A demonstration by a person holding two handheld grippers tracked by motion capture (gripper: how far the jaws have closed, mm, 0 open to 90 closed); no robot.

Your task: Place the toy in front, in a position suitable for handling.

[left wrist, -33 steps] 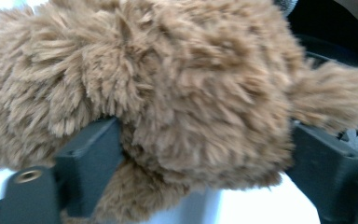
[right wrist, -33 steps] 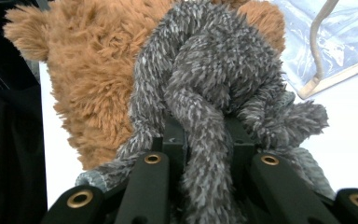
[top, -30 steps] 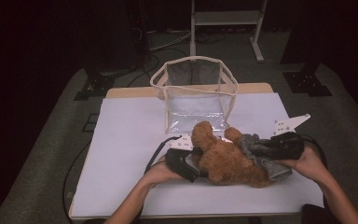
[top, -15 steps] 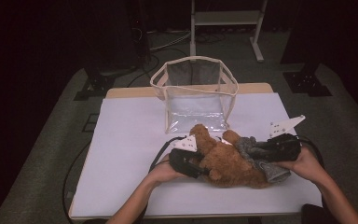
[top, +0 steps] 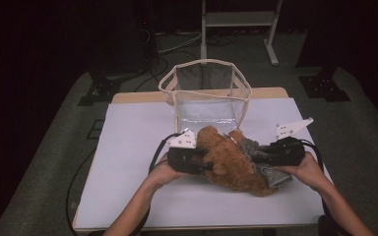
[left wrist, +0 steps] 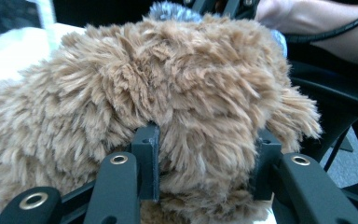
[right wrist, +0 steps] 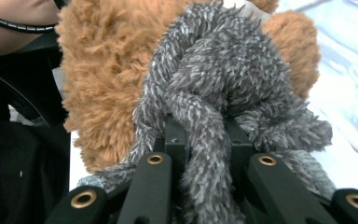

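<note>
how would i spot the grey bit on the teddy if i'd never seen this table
Start at the clear bag standing at the table's far edge. Just in front lies a brown teddy. The scarf is the grey fuzzy strip on its right side, pinched in the right gripper.

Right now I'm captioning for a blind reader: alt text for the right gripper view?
Two black jaws pinch a fuzzy grey knitted scarf tied around a brown plush toy. A white table lies behind.
</note>
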